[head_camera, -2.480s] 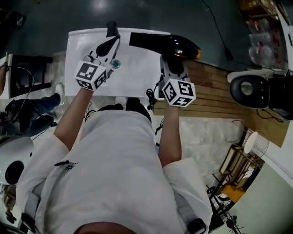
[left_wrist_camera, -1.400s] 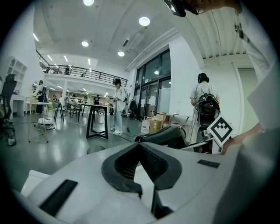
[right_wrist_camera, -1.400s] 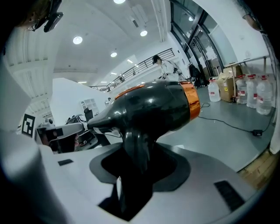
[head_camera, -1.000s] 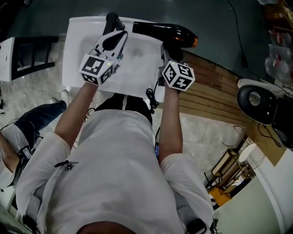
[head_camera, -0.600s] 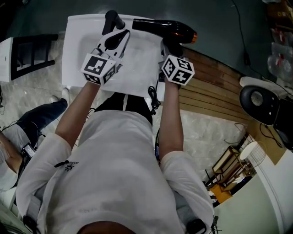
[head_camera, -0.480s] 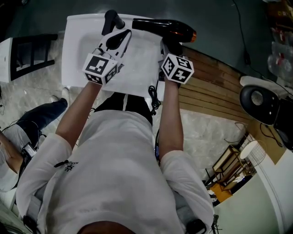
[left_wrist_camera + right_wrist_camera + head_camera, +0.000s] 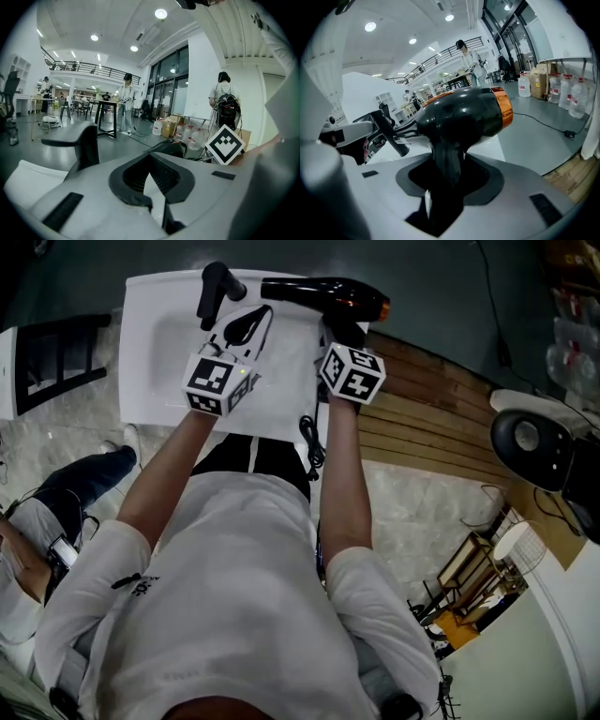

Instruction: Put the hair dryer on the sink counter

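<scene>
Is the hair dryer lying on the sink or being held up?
Held. The right hand-held gripper is shut on the hair dryer handle; whether it touches the sink, cannot tell.

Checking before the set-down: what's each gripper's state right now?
Left gripper: closed, empty.
Right gripper: closed on the hair dryer handle.

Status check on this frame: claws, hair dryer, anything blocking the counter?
Left claw shut, empty. Right claw shut on hair dryer handle; dryer over sink counter far edge, not released. Faucet close beside the nozzle.
</scene>
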`<state>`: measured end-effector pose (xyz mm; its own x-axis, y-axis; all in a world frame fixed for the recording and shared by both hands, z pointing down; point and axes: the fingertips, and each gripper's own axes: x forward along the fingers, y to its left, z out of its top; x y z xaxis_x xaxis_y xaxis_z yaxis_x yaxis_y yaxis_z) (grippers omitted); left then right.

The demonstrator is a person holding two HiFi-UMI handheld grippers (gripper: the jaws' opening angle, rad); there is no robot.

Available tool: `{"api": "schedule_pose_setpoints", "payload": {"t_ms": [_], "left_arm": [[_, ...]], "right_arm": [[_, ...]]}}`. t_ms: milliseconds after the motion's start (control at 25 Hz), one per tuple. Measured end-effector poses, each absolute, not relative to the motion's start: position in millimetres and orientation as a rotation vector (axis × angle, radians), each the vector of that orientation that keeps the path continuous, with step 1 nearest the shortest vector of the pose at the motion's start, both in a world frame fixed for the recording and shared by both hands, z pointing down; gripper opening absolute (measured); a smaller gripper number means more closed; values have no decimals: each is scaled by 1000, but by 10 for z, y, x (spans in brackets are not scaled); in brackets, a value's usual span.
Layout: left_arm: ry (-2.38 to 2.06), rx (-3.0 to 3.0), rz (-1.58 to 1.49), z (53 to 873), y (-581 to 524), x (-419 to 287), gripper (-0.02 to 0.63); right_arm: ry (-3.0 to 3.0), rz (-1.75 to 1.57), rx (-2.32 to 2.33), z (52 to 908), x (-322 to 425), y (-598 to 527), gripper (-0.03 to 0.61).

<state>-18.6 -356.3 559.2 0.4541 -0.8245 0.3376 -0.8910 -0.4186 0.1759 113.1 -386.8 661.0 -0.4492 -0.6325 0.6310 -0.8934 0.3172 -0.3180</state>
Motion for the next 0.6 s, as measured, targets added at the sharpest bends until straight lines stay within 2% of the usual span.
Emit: {"api": "schedule_pose_setpoints", "payload": {"t_ms": [600], "left_arm": [[-1458, 2346, 329, 5840, -3636, -102, 2]], "right_arm": [[-2129, 915, 1366, 6819, 1092, -3894, 169]]}}
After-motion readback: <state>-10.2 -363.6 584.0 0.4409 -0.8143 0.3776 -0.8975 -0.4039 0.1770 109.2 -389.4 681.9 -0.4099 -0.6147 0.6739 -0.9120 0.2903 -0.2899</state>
